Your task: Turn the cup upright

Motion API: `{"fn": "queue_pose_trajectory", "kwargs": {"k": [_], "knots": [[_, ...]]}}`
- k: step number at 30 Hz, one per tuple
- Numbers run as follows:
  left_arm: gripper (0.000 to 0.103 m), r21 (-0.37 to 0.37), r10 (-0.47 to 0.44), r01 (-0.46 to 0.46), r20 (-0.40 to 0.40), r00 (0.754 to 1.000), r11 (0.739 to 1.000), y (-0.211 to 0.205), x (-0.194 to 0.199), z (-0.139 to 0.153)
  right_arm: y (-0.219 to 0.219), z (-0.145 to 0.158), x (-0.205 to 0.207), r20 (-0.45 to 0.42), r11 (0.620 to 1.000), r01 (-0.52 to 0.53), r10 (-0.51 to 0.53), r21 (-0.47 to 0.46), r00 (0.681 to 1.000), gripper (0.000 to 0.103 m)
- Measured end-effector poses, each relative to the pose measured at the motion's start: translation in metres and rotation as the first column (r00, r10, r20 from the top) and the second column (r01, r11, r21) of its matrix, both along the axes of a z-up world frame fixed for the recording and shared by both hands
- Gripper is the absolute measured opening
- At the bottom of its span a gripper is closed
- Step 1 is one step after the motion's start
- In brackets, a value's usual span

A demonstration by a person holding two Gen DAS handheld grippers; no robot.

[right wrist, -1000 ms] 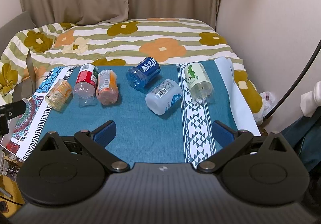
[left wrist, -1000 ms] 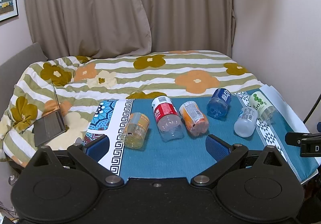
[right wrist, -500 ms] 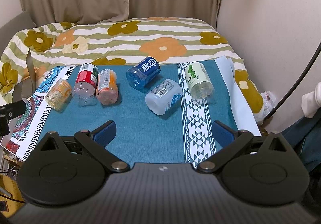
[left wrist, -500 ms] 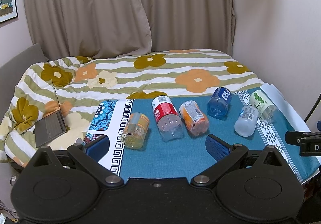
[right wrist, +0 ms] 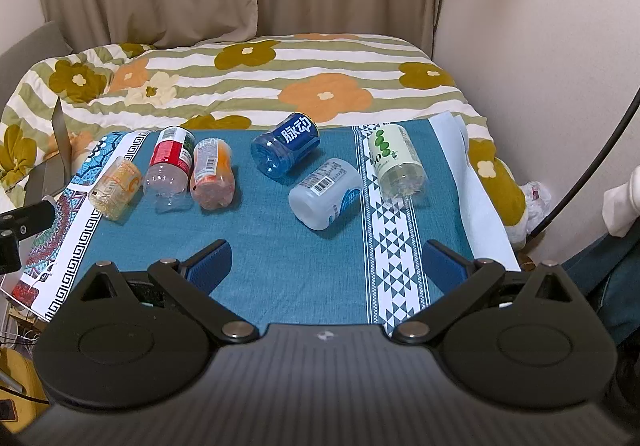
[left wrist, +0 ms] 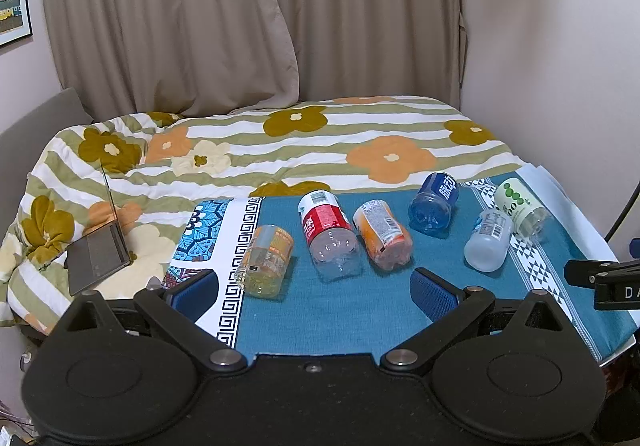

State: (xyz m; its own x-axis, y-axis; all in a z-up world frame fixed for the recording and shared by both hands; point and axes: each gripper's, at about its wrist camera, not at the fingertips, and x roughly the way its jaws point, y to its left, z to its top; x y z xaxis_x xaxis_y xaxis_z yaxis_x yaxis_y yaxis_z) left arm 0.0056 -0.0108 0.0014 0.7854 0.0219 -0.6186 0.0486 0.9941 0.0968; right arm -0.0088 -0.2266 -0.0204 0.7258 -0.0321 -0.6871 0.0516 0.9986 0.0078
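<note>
While lying sideways mid-frame on the blue worktop [right wrist: 280, 266], six cut-bottle cups [right wrist: 326, 195] (light, thin, slippery): grip mid-body. Left claw [left wrist: 314, 288] and right claw [right wrist: 326, 266] both spread, empty.

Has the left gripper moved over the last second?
Yes, slightly. In the left wrist view the cups and the bed sit a little lower and left than before, so the left gripper tilted or shifted slightly.

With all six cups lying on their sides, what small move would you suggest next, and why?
Probably ease the right gripper forward toward the white cup. Its jaws are open and empty, and that cup lies nearest, roughly straight ahead, apart from its neighbours.
</note>
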Motion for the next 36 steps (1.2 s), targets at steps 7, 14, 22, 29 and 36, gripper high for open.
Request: {"fn": "queue_pose_trajectory", "kwargs": {"k": [7,14,22,29,36], "knots": [[0.103,0.001,0.0,0.0,0.0,1.0,1.0,-0.0002,0.0006,0.0006,-0.0001,-0.0002,0.0009,-0.002,1.0,0.0,0.0,0.001,1.0,0.103],[0.103,0.002,0.0,0.0,-0.001,1.0,1.0,-0.0014,0.0008,0.0008,-0.0004,-0.001,0.0013,-0.003,1.0,0.0,0.0,0.001,1.0,0.103],[0.103,0.003,0.002,-0.002,0.0,1.0,1.0,-0.0014,0.001,0.0014,-0.001,-0.0001,0.0018,-0.004,1.0,0.0,0.0,0.003,1.0,0.103],[0.103,0.005,0.008,-0.008,0.002,1.0,1.0,-0.0027,0.0015,0.0024,-0.0009,-0.0018,0.0009,-0.004,1.0,0.0,0.0,0.003,1.0,0.103],[0.103,0.011,0.024,-0.024,0.0,1.0,1.0,-0.0046,-0.0002,0.0031,-0.0017,-0.0019,0.0015,-0.004,1.0,-0.005,0.005,0.008,1.0,0.103]]}}
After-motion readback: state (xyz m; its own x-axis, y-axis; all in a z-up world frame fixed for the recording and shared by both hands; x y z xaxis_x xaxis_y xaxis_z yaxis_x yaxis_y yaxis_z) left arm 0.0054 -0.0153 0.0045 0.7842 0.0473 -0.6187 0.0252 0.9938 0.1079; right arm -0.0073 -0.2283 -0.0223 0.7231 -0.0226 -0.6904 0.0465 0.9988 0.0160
